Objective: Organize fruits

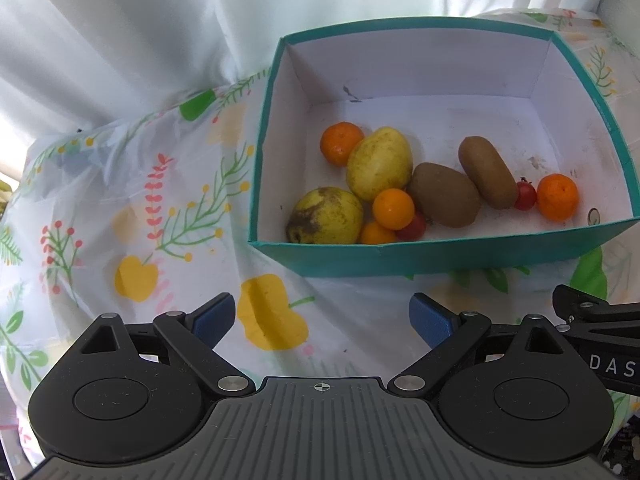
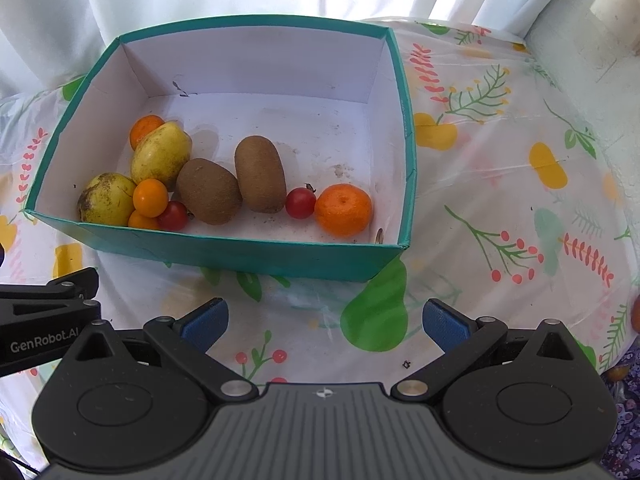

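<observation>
A teal box (image 1: 440, 260) (image 2: 240, 258) with a white inside holds the fruit. In it lie two yellow-green pears (image 1: 380, 162) (image 2: 160, 156), two brown kiwis (image 1: 444, 194) (image 2: 260, 174), several oranges (image 1: 557, 197) (image 2: 343, 210) and two cherry tomatoes (image 1: 526, 195) (image 2: 300, 203). My left gripper (image 1: 322, 320) is open and empty, hovering over the cloth in front of the box. My right gripper (image 2: 325, 322) is open and empty, also just in front of the box. Each gripper's side shows at the edge of the other's view.
The table carries a white floral plastic cloth (image 1: 140, 220) (image 2: 520, 200). White curtains (image 1: 160, 20) hang behind. An orange fruit (image 2: 636, 314) peeks in at the right edge of the right wrist view. A white wall (image 2: 600, 20) stands at the far right.
</observation>
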`<state>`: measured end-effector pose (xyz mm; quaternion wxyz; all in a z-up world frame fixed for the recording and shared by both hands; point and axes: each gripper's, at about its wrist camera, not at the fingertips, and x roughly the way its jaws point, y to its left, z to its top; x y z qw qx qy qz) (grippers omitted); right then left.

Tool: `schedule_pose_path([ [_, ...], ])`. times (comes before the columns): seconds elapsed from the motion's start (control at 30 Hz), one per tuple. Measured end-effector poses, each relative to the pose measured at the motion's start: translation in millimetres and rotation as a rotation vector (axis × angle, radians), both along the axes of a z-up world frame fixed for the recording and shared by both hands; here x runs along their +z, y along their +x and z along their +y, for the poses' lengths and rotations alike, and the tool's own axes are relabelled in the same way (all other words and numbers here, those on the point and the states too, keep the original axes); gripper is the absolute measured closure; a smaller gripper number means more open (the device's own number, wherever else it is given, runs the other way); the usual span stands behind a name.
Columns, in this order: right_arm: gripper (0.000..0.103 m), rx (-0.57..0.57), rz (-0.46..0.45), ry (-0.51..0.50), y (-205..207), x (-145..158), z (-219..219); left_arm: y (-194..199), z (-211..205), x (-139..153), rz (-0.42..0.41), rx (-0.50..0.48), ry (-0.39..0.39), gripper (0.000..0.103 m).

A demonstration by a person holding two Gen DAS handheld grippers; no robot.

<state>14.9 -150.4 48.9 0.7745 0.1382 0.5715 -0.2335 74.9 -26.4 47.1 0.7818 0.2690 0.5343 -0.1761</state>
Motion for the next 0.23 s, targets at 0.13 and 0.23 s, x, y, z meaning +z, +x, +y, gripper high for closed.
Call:
schedule_pose_path([
  [0.13, 0.000, 0.007, -0.001, -0.004, -0.6, 0.7, 2.1, -1.6, -0.1, -0.5, -0.009, 0.001, 0.004, 0.006],
  [0.23, 0.000, 0.006, -0.005, -0.003, -2.2, 1.4, 1.9, -4.5, -0.7, -0.7, -0.027, -0.007, 0.016, 0.006],
])
